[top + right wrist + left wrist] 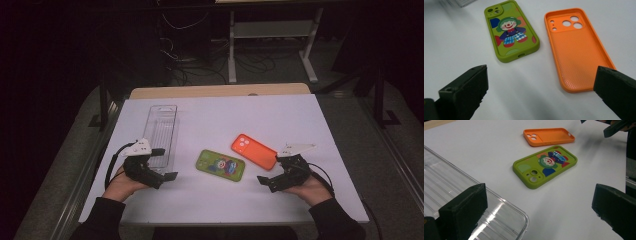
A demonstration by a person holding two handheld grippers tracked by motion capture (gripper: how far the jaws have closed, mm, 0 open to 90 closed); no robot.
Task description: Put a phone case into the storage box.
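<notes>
Near the middle of the desk (300,110) lie a green case (220,165) and an orange case (254,151) (both flat, apart), so the left claw (167,176) and right claw (264,181), wide open and empty, can reach in.

Count on the surface ahead of my claws: two phone cases, one green case (220,165) between the claws and one orange case (254,151) nearer my right claw (268,182); one clear tray (162,134) by my left claw (165,176).

Two phone cases (220,165) lie side by side, right of the tray (161,135).
</notes>
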